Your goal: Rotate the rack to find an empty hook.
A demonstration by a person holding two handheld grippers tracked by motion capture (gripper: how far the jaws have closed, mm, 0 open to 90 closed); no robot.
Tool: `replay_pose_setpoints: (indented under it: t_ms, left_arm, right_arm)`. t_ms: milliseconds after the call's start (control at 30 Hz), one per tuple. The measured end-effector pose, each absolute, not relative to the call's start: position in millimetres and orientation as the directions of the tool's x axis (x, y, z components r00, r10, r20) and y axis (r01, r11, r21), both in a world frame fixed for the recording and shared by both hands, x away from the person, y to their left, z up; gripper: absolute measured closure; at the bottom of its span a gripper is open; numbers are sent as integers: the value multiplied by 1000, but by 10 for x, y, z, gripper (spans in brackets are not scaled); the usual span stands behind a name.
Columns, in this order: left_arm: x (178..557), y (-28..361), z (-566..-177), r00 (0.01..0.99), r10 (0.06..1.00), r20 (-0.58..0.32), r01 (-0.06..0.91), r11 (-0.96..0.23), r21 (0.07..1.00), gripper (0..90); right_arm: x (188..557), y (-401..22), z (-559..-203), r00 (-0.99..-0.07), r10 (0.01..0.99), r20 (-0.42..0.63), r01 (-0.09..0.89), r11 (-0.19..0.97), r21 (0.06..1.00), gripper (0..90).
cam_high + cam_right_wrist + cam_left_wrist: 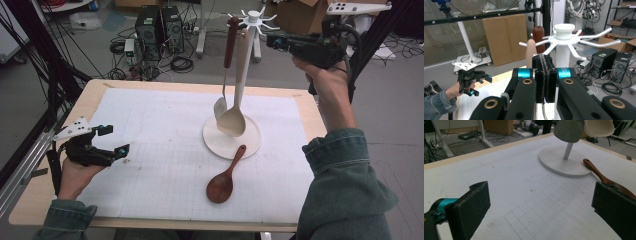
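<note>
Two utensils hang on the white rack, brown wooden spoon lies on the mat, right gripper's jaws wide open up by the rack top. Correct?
Not quite: the right gripper has its jaws shut with nothing between them, as the right gripper view shows. The rest stands: two utensils hang on the white rack, and the brown wooden spoon lies on the mat.

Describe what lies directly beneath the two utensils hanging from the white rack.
Beneath the hanging cream spoon and metal spatula is the rack's round white base. The spoon bowl covers part of the base; the brown wooden spoon lies beside it.
</note>
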State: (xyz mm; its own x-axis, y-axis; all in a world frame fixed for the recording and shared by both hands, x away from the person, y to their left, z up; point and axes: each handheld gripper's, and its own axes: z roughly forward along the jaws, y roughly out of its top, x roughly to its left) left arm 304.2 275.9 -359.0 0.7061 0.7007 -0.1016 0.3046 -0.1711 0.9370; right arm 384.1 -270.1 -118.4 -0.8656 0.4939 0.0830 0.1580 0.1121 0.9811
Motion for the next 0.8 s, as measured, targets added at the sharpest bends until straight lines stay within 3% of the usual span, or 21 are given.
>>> replay_pose_setpoints:
  t_ms: [800]
  left_arm:
    - [3026,2743,-3569,707,701,-93,301,-178,937,24]
  right_arm:
    - [3786,-2461,-1106,-857,513,47,146,154,977,900]
